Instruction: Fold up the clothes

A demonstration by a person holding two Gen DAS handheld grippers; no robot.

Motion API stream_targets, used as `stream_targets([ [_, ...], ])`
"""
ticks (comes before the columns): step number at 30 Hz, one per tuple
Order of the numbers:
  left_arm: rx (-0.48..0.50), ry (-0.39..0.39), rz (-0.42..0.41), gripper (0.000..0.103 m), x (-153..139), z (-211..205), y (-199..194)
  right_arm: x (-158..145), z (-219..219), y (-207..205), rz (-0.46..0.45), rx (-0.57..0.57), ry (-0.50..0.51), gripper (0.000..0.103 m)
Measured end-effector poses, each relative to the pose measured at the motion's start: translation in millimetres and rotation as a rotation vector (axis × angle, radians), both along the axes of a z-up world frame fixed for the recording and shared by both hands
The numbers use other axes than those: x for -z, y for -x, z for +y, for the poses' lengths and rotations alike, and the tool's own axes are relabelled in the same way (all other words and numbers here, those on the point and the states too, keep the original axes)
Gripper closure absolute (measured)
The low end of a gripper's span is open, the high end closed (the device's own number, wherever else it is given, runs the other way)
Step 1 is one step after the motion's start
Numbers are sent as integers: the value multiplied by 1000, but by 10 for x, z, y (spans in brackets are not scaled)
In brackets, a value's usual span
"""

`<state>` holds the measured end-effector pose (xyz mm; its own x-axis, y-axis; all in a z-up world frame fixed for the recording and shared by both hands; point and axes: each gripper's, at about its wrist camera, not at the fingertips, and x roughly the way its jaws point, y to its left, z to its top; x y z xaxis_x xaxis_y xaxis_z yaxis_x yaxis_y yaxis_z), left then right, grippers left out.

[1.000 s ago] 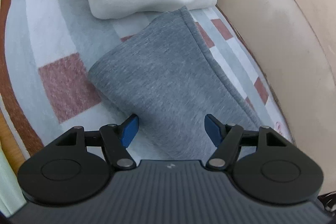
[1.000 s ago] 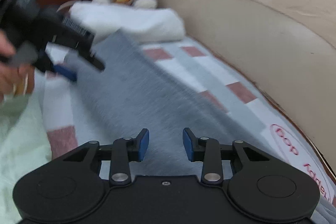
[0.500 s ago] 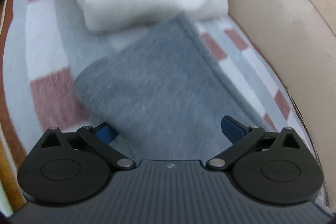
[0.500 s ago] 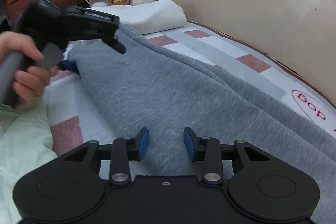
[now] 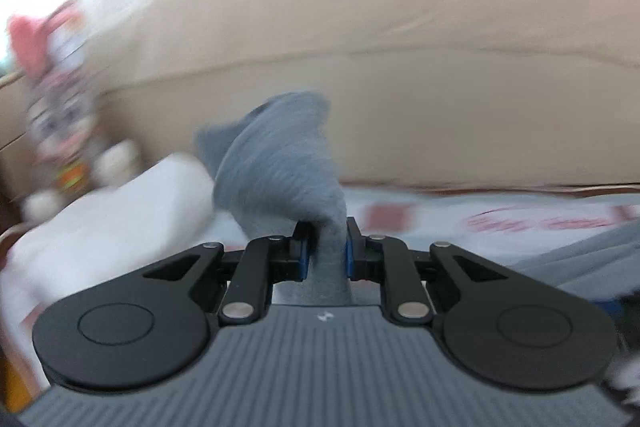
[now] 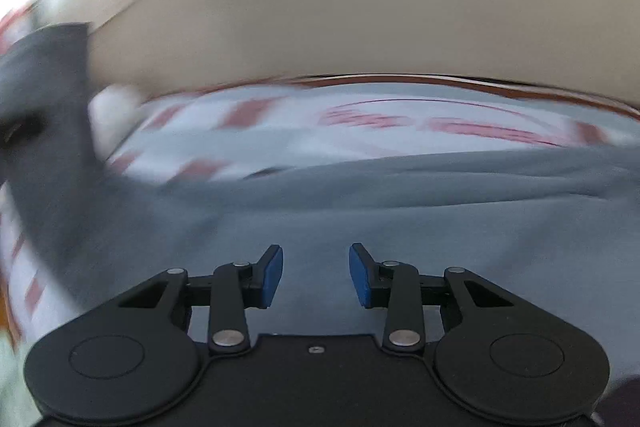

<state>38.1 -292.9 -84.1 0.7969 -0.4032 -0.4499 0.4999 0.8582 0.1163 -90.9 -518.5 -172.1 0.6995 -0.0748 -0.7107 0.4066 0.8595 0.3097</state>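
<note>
A grey garment (image 5: 280, 163) lies across the striped blanket. In the left wrist view one end of it stands bunched up above my left gripper (image 5: 326, 243), whose jaws are closing with that cloth pinched between the blue pads. In the right wrist view, the garment (image 6: 400, 211) spreads flat over the bed. My right gripper (image 6: 316, 267) hovers over it, open, with no cloth caught between its fingers. A dark blurred shape (image 6: 48, 99) at that view's left edge rises with a lifted strip of the cloth. Both views are motion-blurred.
A folded white cloth (image 5: 112, 219) lies at the left, with a plush rabbit (image 5: 56, 107) behind it. A beige padded wall (image 5: 440, 87) runs along the far side of the bed. The blanket (image 6: 280, 123) has red-brown checks and red writing.
My left gripper has shut on the end of the grey garment, risen with it and rolled. The right wrist view has swung right along the garment; that gripper's gap looks the same.
</note>
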Motion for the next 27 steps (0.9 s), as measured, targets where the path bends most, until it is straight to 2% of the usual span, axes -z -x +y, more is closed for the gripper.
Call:
stream_targets([
  [3,166,66,166,86,120,-403,160,-269,-572,284,-6,65,-107,60],
  [5,226,48,397,85,506,-746,90,-351,-719,535,-40,120,5,50],
  [6,251,31,525,85,731,-926,37,-324,-736,678,-54,140,110,45],
  [7,269,1,558,85,836,-1024,43,-249,-748,818,-47,170,194,45],
  [9,302,-76,515,85,907,-1126,123,-80,-859,915,27,235,185,43],
  [11,336,-147,470,84,937,-1189,192,31,-1034,975,-30,261,-3,43],
  [13,363,-156,478,84,875,-1137,187,92,-1124,942,-103,237,-182,43],
  [14,376,-140,497,83,827,-1093,197,120,-1167,925,-140,224,-269,43],
  [16,433,-47,547,78,683,-947,214,154,-1168,855,-197,194,-383,42],
  [19,504,92,581,62,446,-654,272,257,-1151,699,-234,153,-547,40],
  [20,499,124,570,52,368,-566,267,299,-1140,653,-230,141,-585,40],
  [21,469,142,549,47,303,-489,218,335,-1136,608,-223,127,-614,39],
  [23,390,127,513,47,289,-396,88,382,-1079,523,-190,112,-635,39],
  [25,333,74,494,47,415,-383,-12,402,-1023,443,-156,98,-618,37],
  [27,329,10,529,47,635,-450,-56,421,-963,362,-119,75,-596,35],
])
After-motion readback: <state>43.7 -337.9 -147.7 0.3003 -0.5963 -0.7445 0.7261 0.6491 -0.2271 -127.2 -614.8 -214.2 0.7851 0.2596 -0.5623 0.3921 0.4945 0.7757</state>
